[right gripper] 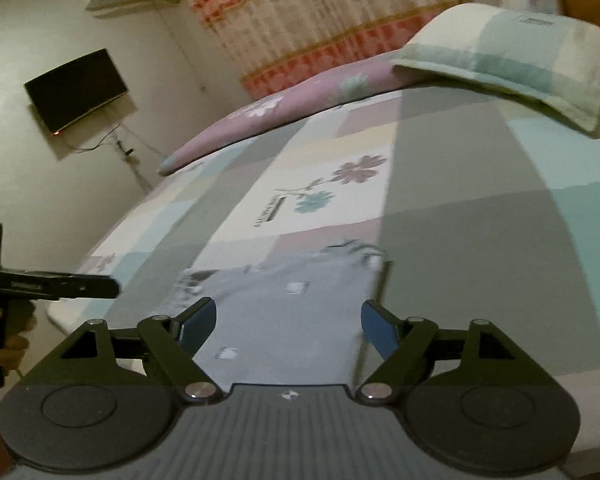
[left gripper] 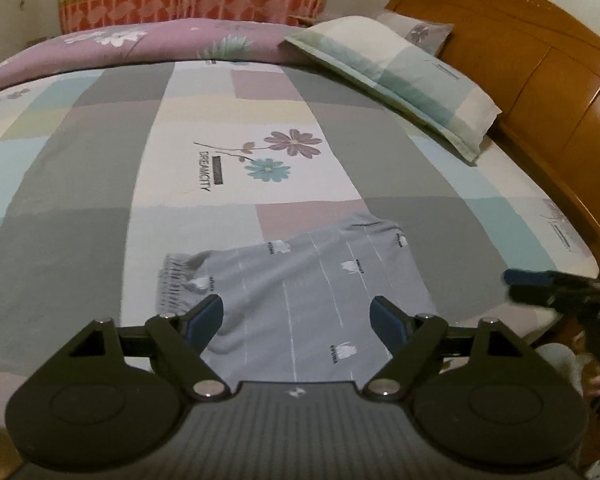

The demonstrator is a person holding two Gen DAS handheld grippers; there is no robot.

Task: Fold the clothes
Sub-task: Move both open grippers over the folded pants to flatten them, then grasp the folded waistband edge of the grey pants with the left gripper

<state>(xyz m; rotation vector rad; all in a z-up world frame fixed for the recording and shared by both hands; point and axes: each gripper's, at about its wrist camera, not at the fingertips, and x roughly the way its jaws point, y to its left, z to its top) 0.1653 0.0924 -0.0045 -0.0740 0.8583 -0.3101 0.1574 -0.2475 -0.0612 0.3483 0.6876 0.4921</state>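
Clothes (left gripper: 300,280), grey and folded flat, lie on the bed (left gripper: 100,184) just ahead of my left tool (left gripper: 296,312) and right tool (right gripper: 288,320); both gape wide, holding nothing.

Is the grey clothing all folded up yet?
Looks nearly done: the grey garment lies flat in a neat rectangle on the bed. Nothing is in hand; the left claw and right claw are open and empty. Whether another fold remains is unclear.
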